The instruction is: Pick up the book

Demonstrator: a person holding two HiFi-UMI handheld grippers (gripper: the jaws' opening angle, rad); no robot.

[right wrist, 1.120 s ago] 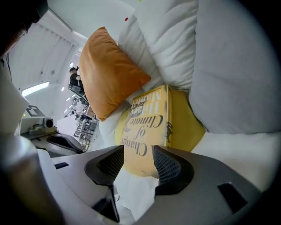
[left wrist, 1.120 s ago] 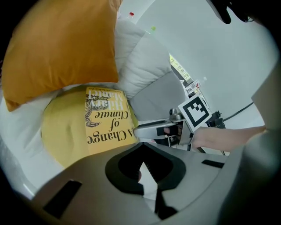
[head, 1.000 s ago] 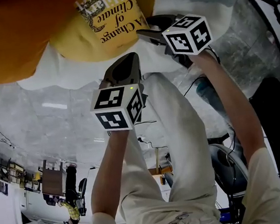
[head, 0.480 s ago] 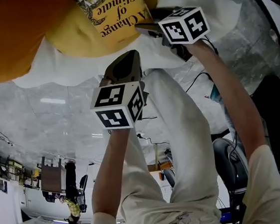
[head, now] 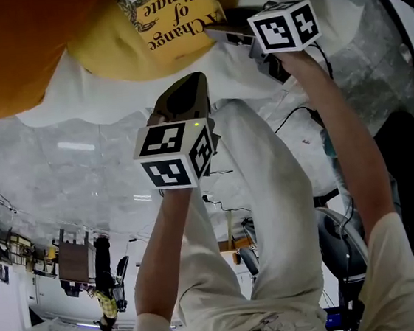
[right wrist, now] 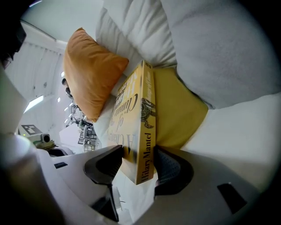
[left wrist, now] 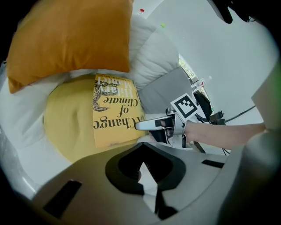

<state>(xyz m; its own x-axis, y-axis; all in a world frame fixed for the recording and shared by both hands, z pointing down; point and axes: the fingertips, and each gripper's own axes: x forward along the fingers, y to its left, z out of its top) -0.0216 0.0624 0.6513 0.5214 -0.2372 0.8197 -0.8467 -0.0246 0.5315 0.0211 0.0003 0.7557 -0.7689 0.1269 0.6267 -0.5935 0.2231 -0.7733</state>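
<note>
The yellow paperback book [left wrist: 115, 112] lies cover-up on a round mustard-yellow fabric cushion [left wrist: 66, 127], with a plump orange fabric pillow [left wrist: 66, 39] at its 11 o'clock and a soft grey fabric pillow [left wrist: 164, 88] at its 2 o'clock; in the head view it sits at 12 o'clock.

The right gripper [right wrist: 139, 163] comes in from 3 o'clock in the left gripper view and has its jaws clenched on the book's lower spine corner, one pad on the front cover, the other on the back; the spine stands between them.

The left gripper [left wrist: 147, 169] is at 6 o'clock of the book and well apart from it, with its jaws pressed together and nothing between them.

My reading is that reach and grasp are done and the lift is what is left; the book seems to be resting on the cushion, though I cannot tell whether the gripped corner has come off it. A corner hold on a floppy paperback may let the far end sag, so the raise wants to be slow and level.
</note>
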